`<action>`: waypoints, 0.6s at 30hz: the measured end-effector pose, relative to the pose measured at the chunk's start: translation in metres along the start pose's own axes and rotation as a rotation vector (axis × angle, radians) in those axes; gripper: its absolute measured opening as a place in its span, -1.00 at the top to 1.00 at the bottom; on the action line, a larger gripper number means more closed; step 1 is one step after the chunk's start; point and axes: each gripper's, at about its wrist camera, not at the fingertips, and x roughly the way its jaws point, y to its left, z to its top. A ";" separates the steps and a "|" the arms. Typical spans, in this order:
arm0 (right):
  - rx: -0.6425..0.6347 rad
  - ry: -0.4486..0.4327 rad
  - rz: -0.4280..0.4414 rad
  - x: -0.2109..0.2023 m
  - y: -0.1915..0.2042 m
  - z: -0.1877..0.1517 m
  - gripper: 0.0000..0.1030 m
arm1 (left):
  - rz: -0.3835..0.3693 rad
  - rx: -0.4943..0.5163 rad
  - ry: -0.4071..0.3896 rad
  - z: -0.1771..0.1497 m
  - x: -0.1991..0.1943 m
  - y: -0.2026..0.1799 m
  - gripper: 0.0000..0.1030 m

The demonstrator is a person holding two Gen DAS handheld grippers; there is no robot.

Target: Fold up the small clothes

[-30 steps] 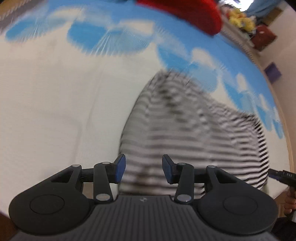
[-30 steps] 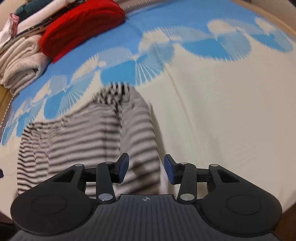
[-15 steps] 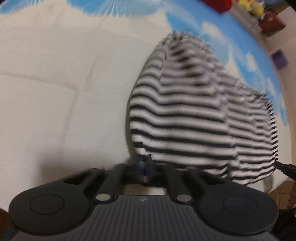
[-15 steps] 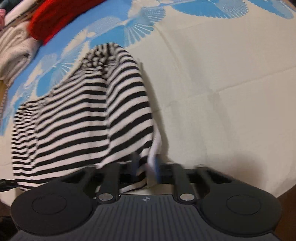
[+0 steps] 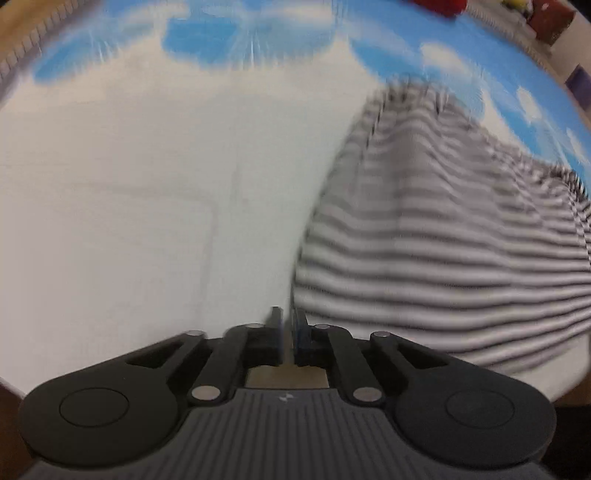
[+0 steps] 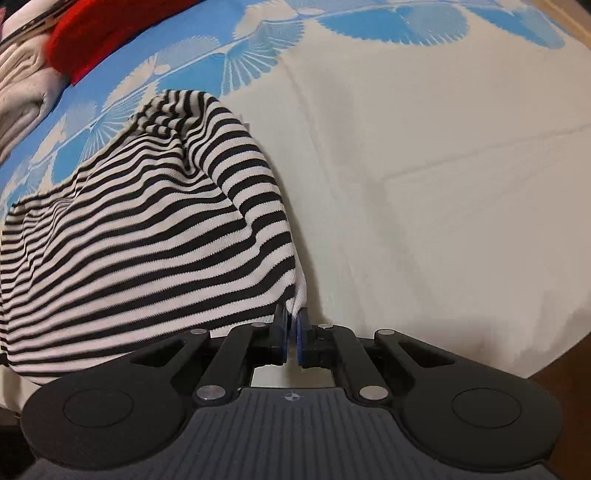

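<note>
A black-and-white striped garment [image 5: 443, 240] lies on a white sheet with blue fan prints [image 5: 147, 184]. In the blurred left wrist view its near left corner runs down into my left gripper [image 5: 289, 325]. The jaws stand almost together and are opening slightly, and the cloth corner seems pinched between them. In the right wrist view the garment [image 6: 147, 240] bunches up toward its near right corner. My right gripper [image 6: 293, 325] is closing on that corner, and the white hem shows between the blue pads.
A red folded garment [image 6: 110, 26] and pale folded clothes [image 6: 22, 92] sit at the far left of the sheet [image 6: 424, 147]. The red one [image 5: 439, 5] shows at the top of the left view. A brown edge [image 6: 565, 362] borders the sheet at the near right.
Both grippers went from open over the garment's near edge to closed on its two near corners. The right corner is now pulled up into a ridge, and the left view has shifted sideways.
</note>
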 end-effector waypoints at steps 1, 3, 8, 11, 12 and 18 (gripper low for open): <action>-0.008 -0.029 -0.022 -0.004 0.002 0.000 0.90 | -0.036 -0.005 -0.045 0.003 -0.007 -0.001 0.70; -0.054 -0.131 -0.096 -0.018 0.010 0.001 0.83 | -0.153 -0.012 -0.112 0.006 -0.018 -0.006 0.60; -0.151 -0.231 0.037 -0.032 0.032 0.004 0.82 | -0.284 0.081 -0.041 0.008 -0.003 -0.037 0.34; -0.173 -0.133 0.089 -0.014 0.041 0.004 0.71 | -0.204 0.170 0.068 -0.003 0.020 -0.060 0.15; -0.185 -0.086 0.076 -0.005 0.044 0.003 0.68 | -0.152 0.188 0.102 -0.005 0.028 -0.064 0.14; -0.224 -0.029 -0.062 0.013 0.055 0.004 0.62 | -0.134 0.131 0.043 0.008 0.023 -0.059 0.13</action>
